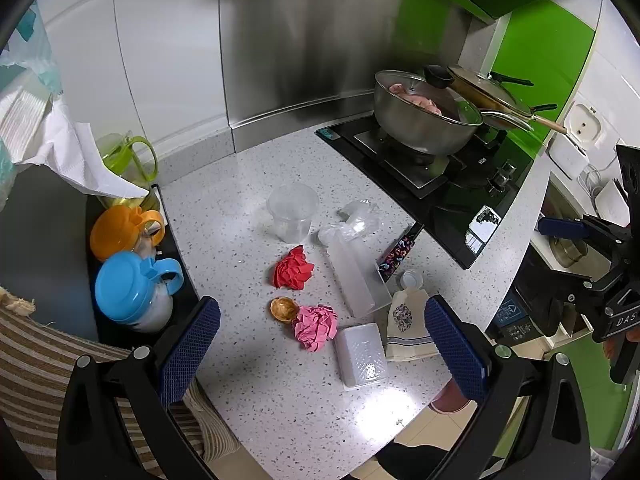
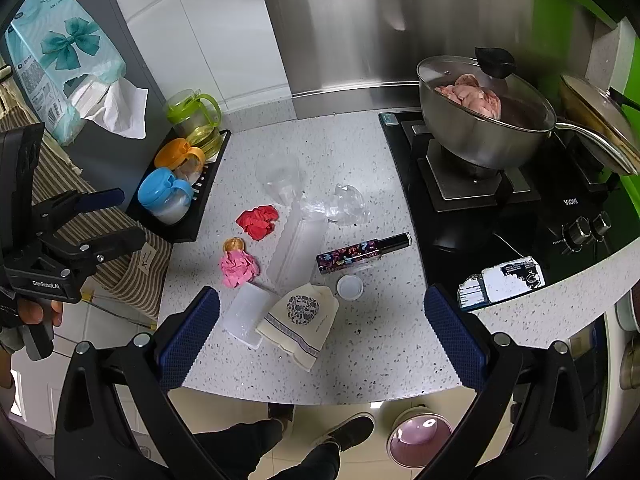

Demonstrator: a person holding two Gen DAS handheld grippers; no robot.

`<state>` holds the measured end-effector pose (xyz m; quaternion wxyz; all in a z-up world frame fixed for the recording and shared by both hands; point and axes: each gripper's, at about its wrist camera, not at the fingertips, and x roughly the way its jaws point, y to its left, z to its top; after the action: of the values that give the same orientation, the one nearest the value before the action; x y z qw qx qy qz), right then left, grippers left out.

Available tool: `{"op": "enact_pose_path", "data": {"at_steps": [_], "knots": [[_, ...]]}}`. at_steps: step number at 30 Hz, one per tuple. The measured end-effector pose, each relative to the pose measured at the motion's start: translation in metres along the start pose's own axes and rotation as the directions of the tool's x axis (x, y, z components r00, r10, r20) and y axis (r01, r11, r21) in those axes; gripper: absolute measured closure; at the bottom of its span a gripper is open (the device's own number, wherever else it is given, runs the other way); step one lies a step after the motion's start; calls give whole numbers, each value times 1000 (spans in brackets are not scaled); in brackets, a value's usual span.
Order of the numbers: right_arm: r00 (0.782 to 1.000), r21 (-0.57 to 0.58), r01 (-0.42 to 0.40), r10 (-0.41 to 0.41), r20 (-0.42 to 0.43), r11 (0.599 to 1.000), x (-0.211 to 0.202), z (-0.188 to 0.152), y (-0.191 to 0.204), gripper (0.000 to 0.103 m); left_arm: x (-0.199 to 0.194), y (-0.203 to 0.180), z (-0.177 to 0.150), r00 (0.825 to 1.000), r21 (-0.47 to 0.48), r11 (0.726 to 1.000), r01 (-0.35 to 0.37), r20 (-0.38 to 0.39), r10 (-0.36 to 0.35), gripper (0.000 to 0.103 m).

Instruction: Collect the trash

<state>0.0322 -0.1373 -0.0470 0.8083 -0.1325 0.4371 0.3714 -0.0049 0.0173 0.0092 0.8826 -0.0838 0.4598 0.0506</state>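
On the tabletop (image 2: pixel 380 344) the pink paper wad (image 2: pixel 239 268) touched a walnut shell (image 2: pixel 234 245); both tools, left (image 1: pixel 322 352) and right (image 2: pixel 322 340), hung released, so a careless pinch risked knocking the shell away.

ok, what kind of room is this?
Almost certainly a home kitchen: a gas stove carrying a lidded steel pot, a speckled countertop, and a steel backsplash behind it.
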Motion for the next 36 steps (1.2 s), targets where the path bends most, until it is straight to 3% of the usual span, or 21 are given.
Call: {"op": "enact_pose_path", "data": {"at_steps": [36], "knots": [[1000, 12, 19, -19, -25, 1000, 16, 0, -1, 3, 8, 5, -3, 999, -18, 999, 30, -11, -30, 5]]}}
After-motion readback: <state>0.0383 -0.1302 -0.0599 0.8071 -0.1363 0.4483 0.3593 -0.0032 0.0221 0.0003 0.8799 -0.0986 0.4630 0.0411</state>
